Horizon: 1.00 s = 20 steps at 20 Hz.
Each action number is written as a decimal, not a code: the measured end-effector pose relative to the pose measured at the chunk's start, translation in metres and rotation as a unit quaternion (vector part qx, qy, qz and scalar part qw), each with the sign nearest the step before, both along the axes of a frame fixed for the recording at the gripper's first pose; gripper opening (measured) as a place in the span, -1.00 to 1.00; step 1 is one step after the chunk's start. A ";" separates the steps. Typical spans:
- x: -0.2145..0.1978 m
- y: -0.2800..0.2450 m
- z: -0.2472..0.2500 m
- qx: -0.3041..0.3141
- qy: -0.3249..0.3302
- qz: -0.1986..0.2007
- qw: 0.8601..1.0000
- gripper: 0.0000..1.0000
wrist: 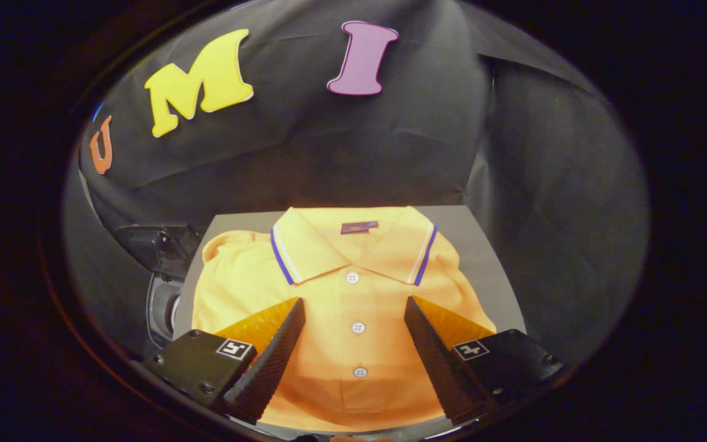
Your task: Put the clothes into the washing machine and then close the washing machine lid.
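Shirt: an orange-yellow polo shirt [353, 319] of fine knit cloth lies flat, front up, on the desk, spread between and beyond the tool's fingers.
Collar: folded open, edged with blue and white stripes, a small dark label inside the neck.
Placket: three white round buttons [358, 327] run down the middle, in line with the gap.
Tool: the tool [353, 307] stands wide open above the shirt, gripping nothing; whether its tips touch the cloth, I cannot tell.
Fingers: black wedge-shaped fingers [270, 359] with ribbed inner faces.
Desk: the grey desk [482, 258] is smooth and matte.
Beside desk: a dark, rounded machine part [160, 248], unclear.
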<state>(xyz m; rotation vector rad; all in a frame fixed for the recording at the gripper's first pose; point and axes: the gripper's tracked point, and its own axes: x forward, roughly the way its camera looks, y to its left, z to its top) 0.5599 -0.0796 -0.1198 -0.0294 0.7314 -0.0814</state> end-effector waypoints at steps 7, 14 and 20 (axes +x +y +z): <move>0.005 0.000 -0.004 -0.019 0.030 0.011 0.999 0.95; 0.013 -0.003 -0.006 -0.054 0.032 0.018 0.998 -0.55; 0.016 -0.002 0.001 -0.025 0.036 0.022 0.999 -0.86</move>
